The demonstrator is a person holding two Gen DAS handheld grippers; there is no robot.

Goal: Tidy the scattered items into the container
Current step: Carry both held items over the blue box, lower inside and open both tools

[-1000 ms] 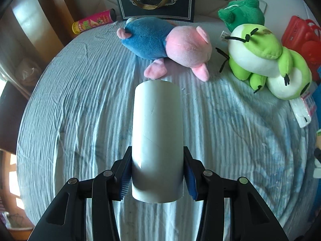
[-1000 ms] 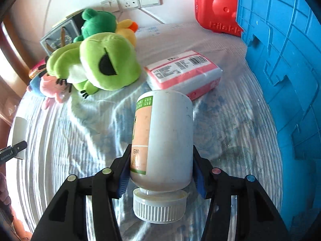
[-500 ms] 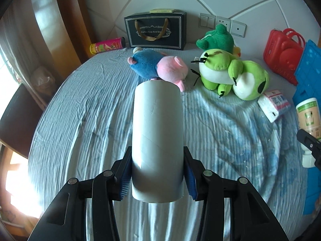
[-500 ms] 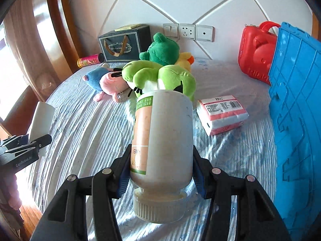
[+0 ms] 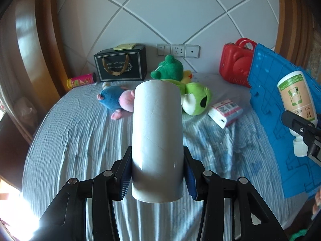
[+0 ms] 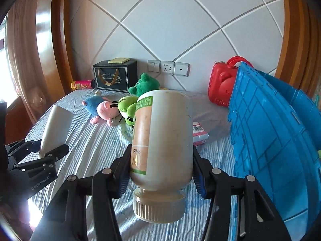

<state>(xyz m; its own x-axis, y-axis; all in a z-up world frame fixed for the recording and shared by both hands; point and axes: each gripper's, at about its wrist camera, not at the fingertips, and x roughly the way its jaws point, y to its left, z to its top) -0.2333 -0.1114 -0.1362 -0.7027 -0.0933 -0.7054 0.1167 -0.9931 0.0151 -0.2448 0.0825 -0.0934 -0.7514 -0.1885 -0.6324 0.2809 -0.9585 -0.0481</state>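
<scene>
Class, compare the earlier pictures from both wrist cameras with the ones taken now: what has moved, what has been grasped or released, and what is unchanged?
Both grippers have risen from the bed: the views now take in the headboard wall. The left gripper stays clamped on the grey tube, the right gripper on the white bottle, cap toward the camera. Nothing was taken hold of or let go. The plush toys, tissue pack and blue crate lie as before.

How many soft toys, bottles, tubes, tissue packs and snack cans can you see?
Soft toys: 3 (blue and pink mouse plush, dark green frog plush, light green frog plush)
Bottles: 1 (white bottle)
Tubes: 1 (grey cardboard tube)
Tissue packs: 1 (pink tissue pack)
Snack cans: 1 (pink snack can)
Total: 7
</scene>
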